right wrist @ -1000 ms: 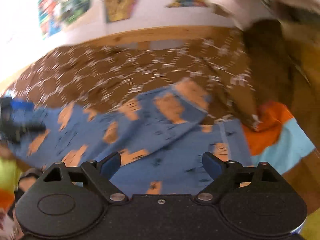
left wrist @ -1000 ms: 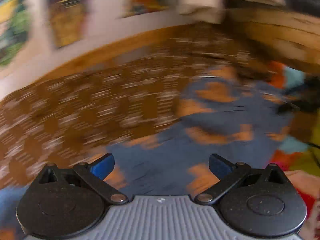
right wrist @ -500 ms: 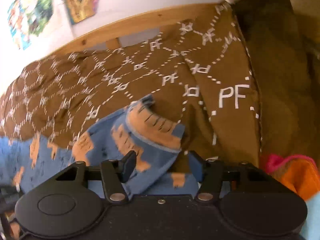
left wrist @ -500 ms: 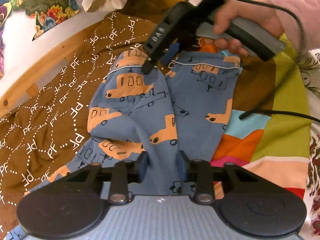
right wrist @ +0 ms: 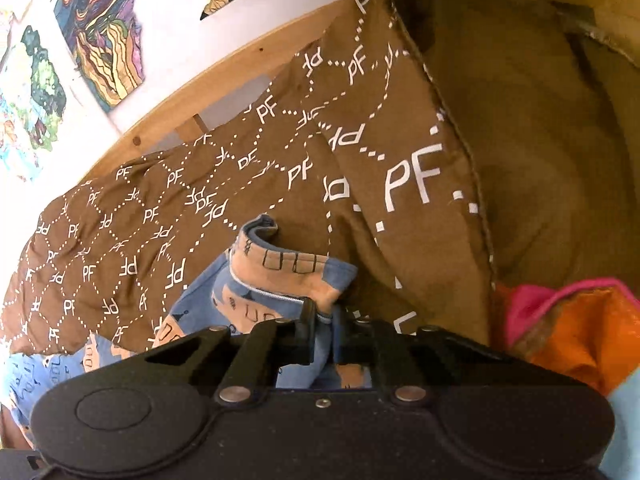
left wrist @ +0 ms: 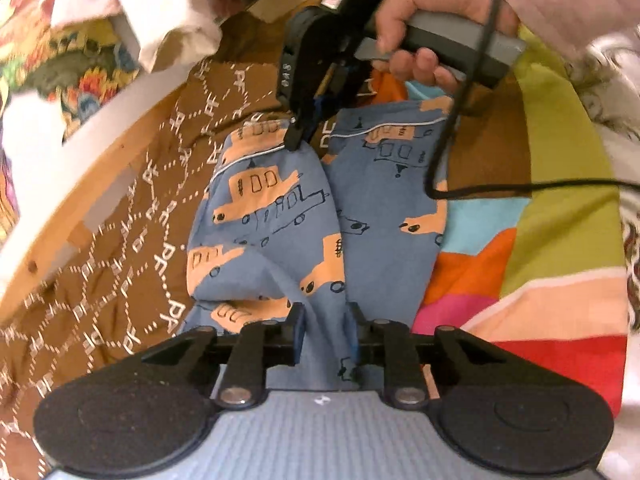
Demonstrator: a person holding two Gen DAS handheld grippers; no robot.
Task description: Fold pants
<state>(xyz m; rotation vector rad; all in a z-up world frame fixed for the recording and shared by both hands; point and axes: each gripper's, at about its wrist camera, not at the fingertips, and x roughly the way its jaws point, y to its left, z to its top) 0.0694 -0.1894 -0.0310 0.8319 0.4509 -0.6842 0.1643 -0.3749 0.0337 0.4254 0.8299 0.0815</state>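
Both tongs have just bitten into the cloth, where a second ago we had them spread wide above it. From the left wrist view, our left tongs [left wrist: 323, 334] are clenched on a gathered ridge of the pants [left wrist: 276, 216], the blue pair with orange trucks, lying on the bed across the brown quilt [left wrist: 132, 216] and the colourful blanket [left wrist: 560, 216]; this grip was set half a second ago and has held. Farther off in the same view, the right hand [left wrist: 424, 36] drives the right tongs [left wrist: 298, 136] down onto the hem of one leg. From the right wrist view, the right tongs [right wrist: 323, 330] are closing, their pads pressing the piped hem between them, the cuff curling up just beyond (half a second back they stood wide around it). We judge the grasping done at both ends, so the leg can now be lifted and carried over for a fold.
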